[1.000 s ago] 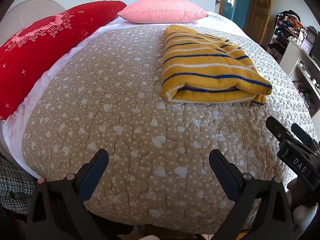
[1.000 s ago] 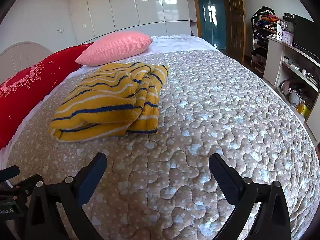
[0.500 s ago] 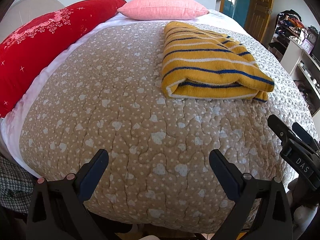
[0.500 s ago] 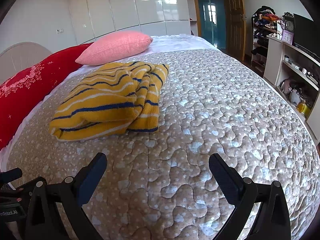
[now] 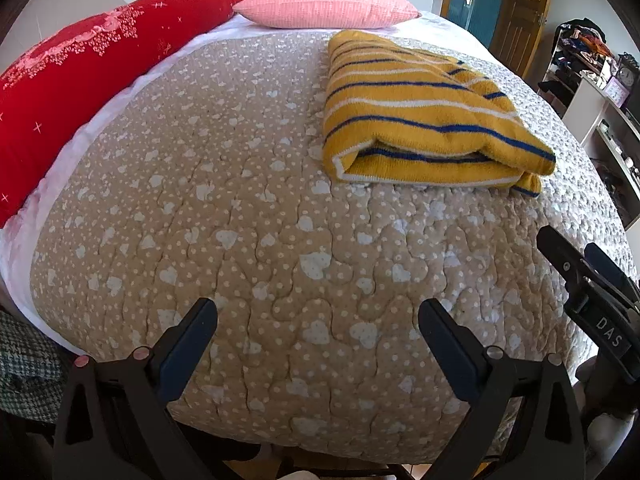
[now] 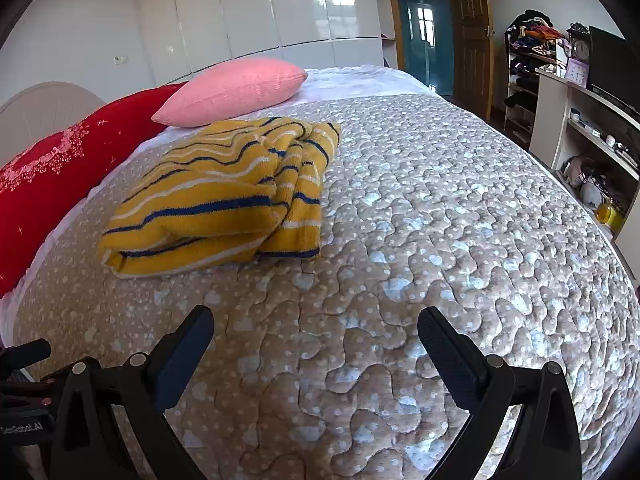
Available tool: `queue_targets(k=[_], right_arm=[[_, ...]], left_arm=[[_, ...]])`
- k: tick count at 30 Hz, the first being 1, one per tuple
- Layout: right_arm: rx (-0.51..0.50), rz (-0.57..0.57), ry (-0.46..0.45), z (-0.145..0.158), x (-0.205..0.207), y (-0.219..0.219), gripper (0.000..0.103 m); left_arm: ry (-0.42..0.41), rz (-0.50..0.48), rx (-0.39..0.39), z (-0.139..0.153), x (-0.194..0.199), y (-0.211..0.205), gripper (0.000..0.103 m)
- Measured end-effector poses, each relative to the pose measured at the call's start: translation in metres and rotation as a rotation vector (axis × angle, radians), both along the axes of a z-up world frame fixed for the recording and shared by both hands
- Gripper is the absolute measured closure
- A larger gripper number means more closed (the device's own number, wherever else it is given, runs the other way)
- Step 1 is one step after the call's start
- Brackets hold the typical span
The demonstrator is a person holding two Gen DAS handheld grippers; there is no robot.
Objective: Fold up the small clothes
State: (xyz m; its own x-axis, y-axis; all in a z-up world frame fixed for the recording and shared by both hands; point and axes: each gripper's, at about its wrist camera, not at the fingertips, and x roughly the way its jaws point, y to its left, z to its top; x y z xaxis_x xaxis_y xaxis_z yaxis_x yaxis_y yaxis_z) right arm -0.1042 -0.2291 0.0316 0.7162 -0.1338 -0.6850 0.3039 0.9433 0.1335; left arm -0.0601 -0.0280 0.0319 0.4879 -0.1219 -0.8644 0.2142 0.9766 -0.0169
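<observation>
A yellow sweater with blue and white stripes (image 5: 424, 120) lies folded in a thick bundle on the beige quilted bedspread (image 5: 248, 240). It also shows in the right wrist view (image 6: 224, 200), left of centre. My left gripper (image 5: 318, 320) is open and empty, above the near end of the bed, well short of the sweater. My right gripper (image 6: 316, 326) is open and empty too, near the foot of the bed. The right gripper also shows at the right edge of the left wrist view (image 5: 588, 280).
A red pillow (image 5: 80, 80) and a pink pillow (image 5: 324, 4) lie at the bed's far left and head. White shelves with small items (image 6: 592, 132) stand to the right of the bed. A wooden door (image 6: 472, 32) is behind.
The left wrist view has shifted so the sweater now sits lower and closer in the frame. The right wrist view has barely changed. Both grippers stay open.
</observation>
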Motion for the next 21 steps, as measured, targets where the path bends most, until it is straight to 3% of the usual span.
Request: queue_targets(k=[16, 21], right_arm=[[0.008, 0.008, 0.048, -0.012, 0.006, 0.000, 0.000], [0.039, 0.012, 0.078, -0.012, 0.011, -0.006, 0.000]], left_arm=[[0.060, 0.002, -0.011, -0.022, 0.011, 0.005, 0.000], [0.071, -0.006, 0.034, -0.025, 0.015, -0.001, 0.000]])
